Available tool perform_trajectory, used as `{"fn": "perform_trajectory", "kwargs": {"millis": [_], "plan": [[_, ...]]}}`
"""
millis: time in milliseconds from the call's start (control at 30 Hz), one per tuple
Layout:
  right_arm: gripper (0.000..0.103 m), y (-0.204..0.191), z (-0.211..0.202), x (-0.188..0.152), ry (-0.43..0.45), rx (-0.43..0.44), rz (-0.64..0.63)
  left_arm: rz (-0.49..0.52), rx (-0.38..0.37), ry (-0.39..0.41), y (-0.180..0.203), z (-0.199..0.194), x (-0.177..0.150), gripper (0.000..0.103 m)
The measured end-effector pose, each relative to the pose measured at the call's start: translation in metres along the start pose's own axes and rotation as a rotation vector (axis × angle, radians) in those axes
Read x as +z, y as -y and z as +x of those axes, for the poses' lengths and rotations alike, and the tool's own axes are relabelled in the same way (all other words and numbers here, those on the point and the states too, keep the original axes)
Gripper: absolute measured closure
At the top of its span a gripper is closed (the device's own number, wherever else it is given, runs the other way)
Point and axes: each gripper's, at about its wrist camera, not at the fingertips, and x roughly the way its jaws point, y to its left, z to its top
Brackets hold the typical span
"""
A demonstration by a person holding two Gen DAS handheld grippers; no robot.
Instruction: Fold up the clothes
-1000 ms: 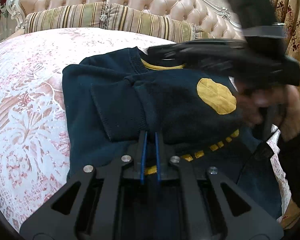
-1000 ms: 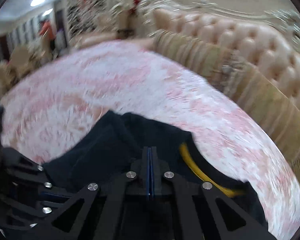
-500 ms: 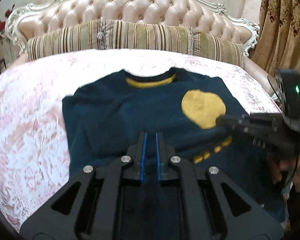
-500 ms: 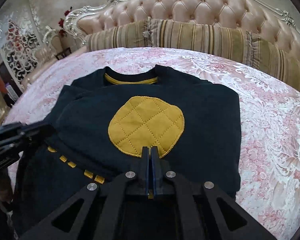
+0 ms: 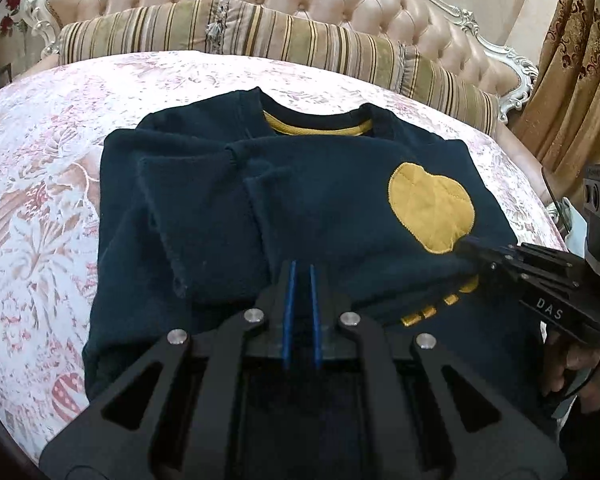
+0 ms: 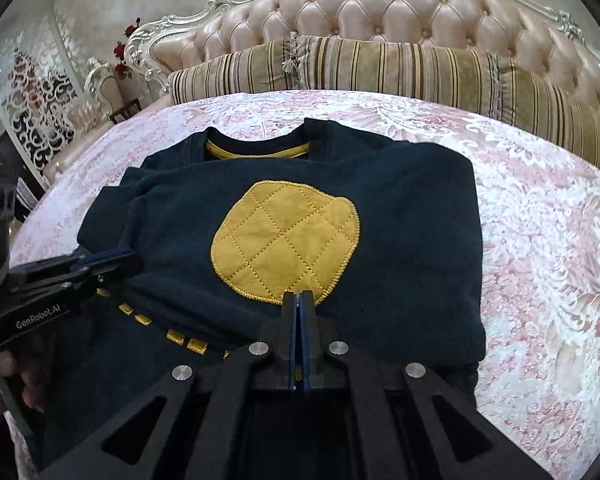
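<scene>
Since a second ago the right gripper point(image 6: 299, 300) has swung off the far bedspread and come back low over the near edge of the sweater point(image 6: 400, 220); its own view, blurred then, is sharp now. Left gripper point(image 5: 300, 276) has barely shifted along the same near edge.

Right gripper: blue pads pressed flat together, no gap. Tips sit at the lower rim of the yellow quilted patch point(image 6: 284, 236), on the edge of the folded-over layer. Cloth appears pinched there, but the pads hide the contact, so the hold cannot be confirmed. In the left wrist view its tips point(image 5: 470, 247) meet the sweater just below the patch point(image 5: 430, 208).

Left gripper: jaws nearly closed, a narrow slit between the blue pads with dark knit in it; it grips the near fold of the sweater. From the right wrist view its tips point(image 6: 134, 260) rest on the sweater's left edge, a hand point(image 6: 8, 376) on the grip below.

Sweater: navy, yellow-lined collar point(image 5: 318, 130) pointing toward the headboard, sleeves folded across the chest, a row of small yellow marks point(image 6: 176, 336) showing under the fold. It lies flat on the pink floral bedspread point(image 6: 540, 240).

Beyond: striped bolster point(image 6: 380, 68), tufted headboard point(image 6: 380, 8), curtain point(image 5: 580, 60) at right.
</scene>
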Motion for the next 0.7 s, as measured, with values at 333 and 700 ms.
{"fn": "perform_trajectory", "kwargs": {"millis": [333, 700], "plan": [[0.103, 0.007, -0.001, -0.003, 0.029, 0.048, 0.035, -0.133, 0.004, 0.146, -0.06, -0.062, 0.018, 0.045], [0.065, 0.041, -0.046, 0.027, 0.115, 0.052, 0.069, 0.138, -0.034, 0.05, -0.108, -0.003, 0.095, 0.057]]}}
